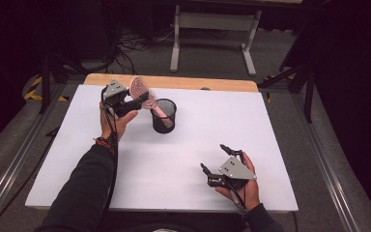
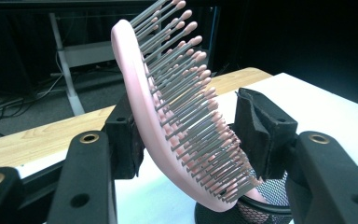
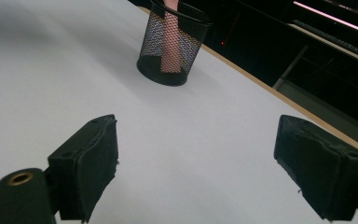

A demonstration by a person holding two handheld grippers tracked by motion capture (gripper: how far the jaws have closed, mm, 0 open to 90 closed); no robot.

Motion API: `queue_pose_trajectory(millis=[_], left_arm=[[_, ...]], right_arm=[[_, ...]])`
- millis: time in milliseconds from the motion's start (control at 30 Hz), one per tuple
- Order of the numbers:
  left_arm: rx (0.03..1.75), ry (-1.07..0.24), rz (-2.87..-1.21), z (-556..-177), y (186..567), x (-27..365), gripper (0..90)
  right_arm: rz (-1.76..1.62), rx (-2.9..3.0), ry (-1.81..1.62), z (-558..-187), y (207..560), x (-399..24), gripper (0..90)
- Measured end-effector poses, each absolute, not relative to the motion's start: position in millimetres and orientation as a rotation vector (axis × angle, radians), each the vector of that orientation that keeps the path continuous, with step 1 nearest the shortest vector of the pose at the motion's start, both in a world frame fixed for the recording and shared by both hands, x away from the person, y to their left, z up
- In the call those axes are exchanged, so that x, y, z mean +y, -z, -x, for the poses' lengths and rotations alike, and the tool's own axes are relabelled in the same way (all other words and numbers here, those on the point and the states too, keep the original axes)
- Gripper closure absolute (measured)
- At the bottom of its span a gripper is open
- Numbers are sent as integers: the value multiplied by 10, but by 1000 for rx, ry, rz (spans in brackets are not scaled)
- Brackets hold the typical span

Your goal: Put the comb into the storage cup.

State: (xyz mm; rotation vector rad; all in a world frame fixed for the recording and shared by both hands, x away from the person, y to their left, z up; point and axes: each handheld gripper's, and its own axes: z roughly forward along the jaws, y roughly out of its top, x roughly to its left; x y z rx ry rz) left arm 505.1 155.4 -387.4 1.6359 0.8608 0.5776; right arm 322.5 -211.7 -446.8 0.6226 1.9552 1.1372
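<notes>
1. hairbrush (image 2: 142,112), pink with grey bristles, stood handle-down in the black mesh cup (image 1: 164,116) near the far left of the white table (image 1: 270,145); its long axis leaned up and away from the cup toward the left gripper (image 1: 140,100).
2. its paddle head sat between the left gripper's jaws: the back lay against one pad, while the other pad stood just off the bristle tips, so the grip looked loosened rather than pinching.
3. the left hand (image 1: 118,121) was by far the nearer; any lift or release would likely run along that leaning axis.
4. the right gripper (image 1: 211,157) rested well apart at the near right, jaws spread wide on nothing, facing the cup.
</notes>
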Motion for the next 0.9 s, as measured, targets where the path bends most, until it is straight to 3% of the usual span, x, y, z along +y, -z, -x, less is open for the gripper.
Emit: queue_pose_trajectory(millis=[900], left_arm=[[875, -643, -1664, -4986, 3837, 1557, 134]], right_arm=[[-623, 1935, -1122, -3215, 4462, -2119, 146]])
